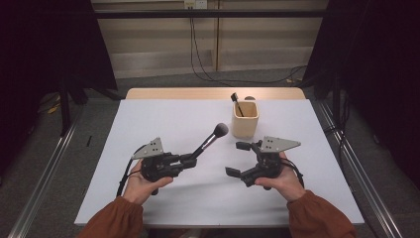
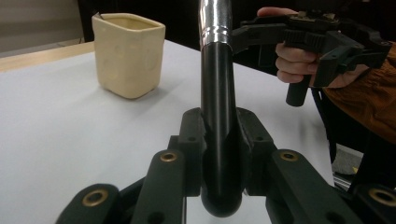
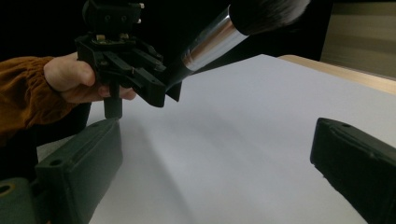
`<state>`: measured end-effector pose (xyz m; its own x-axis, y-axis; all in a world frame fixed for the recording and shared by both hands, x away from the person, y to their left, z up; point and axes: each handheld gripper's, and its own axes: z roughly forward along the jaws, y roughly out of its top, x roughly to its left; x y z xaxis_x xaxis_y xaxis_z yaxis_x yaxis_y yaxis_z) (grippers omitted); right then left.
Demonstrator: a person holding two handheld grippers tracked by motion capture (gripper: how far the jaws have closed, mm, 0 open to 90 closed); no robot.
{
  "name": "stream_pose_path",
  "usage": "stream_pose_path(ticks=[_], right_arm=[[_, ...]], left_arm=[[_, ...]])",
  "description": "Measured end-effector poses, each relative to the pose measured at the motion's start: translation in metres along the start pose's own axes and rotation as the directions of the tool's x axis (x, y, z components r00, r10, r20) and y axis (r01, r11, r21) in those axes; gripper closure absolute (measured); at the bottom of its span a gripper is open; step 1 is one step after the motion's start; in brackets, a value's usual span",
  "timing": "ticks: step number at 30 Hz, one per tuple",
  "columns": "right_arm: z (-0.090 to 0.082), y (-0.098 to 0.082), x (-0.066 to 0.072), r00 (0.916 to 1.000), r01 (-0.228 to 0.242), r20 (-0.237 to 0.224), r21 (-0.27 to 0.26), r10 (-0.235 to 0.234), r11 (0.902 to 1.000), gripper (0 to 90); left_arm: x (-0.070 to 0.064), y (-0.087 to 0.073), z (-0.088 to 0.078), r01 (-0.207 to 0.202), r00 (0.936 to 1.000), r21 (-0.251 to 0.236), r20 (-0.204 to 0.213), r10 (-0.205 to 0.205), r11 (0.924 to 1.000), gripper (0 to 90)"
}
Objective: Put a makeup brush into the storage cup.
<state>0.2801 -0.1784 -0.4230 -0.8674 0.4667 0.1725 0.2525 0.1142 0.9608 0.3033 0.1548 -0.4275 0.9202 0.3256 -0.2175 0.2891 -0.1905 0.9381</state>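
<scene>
Black-handled makeup brush (image 1: 208, 142) was clamped in left tongs (image 1: 187, 159), bristles toward one o'clock. Right tongs (image 1: 238, 158) stood wide, empty. Cream cup (image 1: 245, 119) sat on tabletop (image 1: 163, 119).

Own jaws wide apart over bare white table (image 3: 243, 140), nothing between. Beyond, left gripper (image 3: 161, 91) in a hand (image 3: 74, 81), clamped on makeup brush (image 3: 219, 39); bristles upper right.

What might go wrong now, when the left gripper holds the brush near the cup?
The left gripper clamps the makeup brush near its handle end, so the long head side may tilt or slip. The beige cup looks light and already holds a tool; a careless insertion might tip it or knock that tool.
</scene>
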Motion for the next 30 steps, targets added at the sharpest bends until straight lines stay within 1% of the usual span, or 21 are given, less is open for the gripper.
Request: stream_pose_path(ticks=[3, 4, 5, 7, 8, 11, 13, 15, 17, 18, 21, 24, 25, 27, 30], right_arm=[[0.002, 0.004, 0.000, 1.0000, -0.001, -0.006, -0.011, 0.001, 0.9999, 2.1], [0.004, 0.005, 0.000, 0.9999, 0.000, -0.010, -0.015, 0.000, 0.9999, 2.1], [0.005, 0.007, 0.001, 0.9999, 0.001, -0.010, -0.020, -0.002, 0.9998, 2.2], [0.007, 0.010, 0.001, 0.9999, -0.003, -0.015, -0.026, 0.003, 0.9997, 2.5], [0.009, 0.012, 0.002, 0.9999, 0.000, -0.016, -0.028, 0.000, 0.9996, 2.7], [0.012, 0.016, 0.002, 0.9997, 0.001, -0.023, -0.033, -0.001, 0.9995, 4.7], [0.014, 0.017, 0.003, 0.9996, 0.000, -0.028, -0.032, -0.001, 0.9995, 8.6], [0.015, 0.018, 0.003, 0.9995, 0.008, -0.030, -0.030, -0.009, 0.9995, 12.0], [0.016, 0.017, 0.003, 0.9994, -0.003, -0.034, -0.029, 0.002, 0.9996, 15.0], [0.017, 0.016, 0.003, 0.9994, -0.001, -0.033, -0.029, 0.000, 0.9996, 16.8], [0.018, 0.016, 0.002, 0.9993, -0.012, -0.035, -0.040, 0.011, 0.9991, 23.2], [0.019, 0.016, 0.002, 0.9988, -0.021, -0.045, -0.039, 0.019, 0.9990, 27.2], [0.020, 0.016, 0.002, 0.9986, -0.025, -0.047, -0.034, 0.023, 0.9991, 28.3], [0.020, 0.015, 0.002, 0.9981, -0.032, -0.053, -0.032, 0.030, 0.9990, 33.2], [0.019, 0.016, 0.001, 0.9981, -0.038, -0.050, -0.043, 0.036, 0.9983, 37.0]], left_arm=[[-0.001, 0.003, 0.004, 0.005, 1.0000, -0.016, -0.003, -0.005, 0.9999, 74.5], [-0.001, 0.005, 0.005, 0.003, 1.0000, -0.014, 0.002, -0.003, 0.9999, 74.5], [-0.001, 0.007, 0.008, -0.009, 0.9999, -0.014, 0.004, 0.009, 0.9999, 74.5], [-0.002, 0.010, 0.011, -0.007, 0.9999, -0.024, 0.013, 0.007, 0.9997, 74.5], [-0.002, 0.011, 0.013, -0.012, 0.9998, -0.028, 0.013, 0.013, 0.9995, 74.4], [-0.005, 0.011, 0.018, -0.028, 0.9992, -0.029, 0.027, 0.029, 0.9992, 74.4], [-0.006, 0.011, 0.019, -0.032, 0.9988, -0.028, 0.037, 0.033, 0.9991, 74.5], [-0.006, 0.010, 0.020, -0.036, 0.9988, -0.029, 0.033, 0.037, 0.9989, 74.5], [-0.006, 0.010, 0.021, -0.035, 0.9988, -0.032, 0.035, 0.036, 0.9989, 74.4], [-0.006, 0.009, 0.021, -0.036, 0.9985, -0.032, 0.040, 0.037, 0.9989, 74.5], [-0.006, 0.008, 0.023, -0.039, 0.9982, -0.024, 0.045, 0.040, 0.9990, 74.4], [-0.007, 0.007, 0.025, -0.039, 0.9979, -0.018, 0.051, 0.040, 0.9991, 74.4], [-0.007, 0.007, 0.026, -0.043, 0.9981, -0.013, 0.043, 0.043, 0.9990, 74.4], [-0.007, 0.006, 0.026, -0.046, 0.9976, -0.008, 0.051, 0.047, 0.9989, 74.4], [-0.008, 0.005, 0.028, -0.051, 0.9974, 0.002, 0.051, 0.051, 0.9987, 74.4]])
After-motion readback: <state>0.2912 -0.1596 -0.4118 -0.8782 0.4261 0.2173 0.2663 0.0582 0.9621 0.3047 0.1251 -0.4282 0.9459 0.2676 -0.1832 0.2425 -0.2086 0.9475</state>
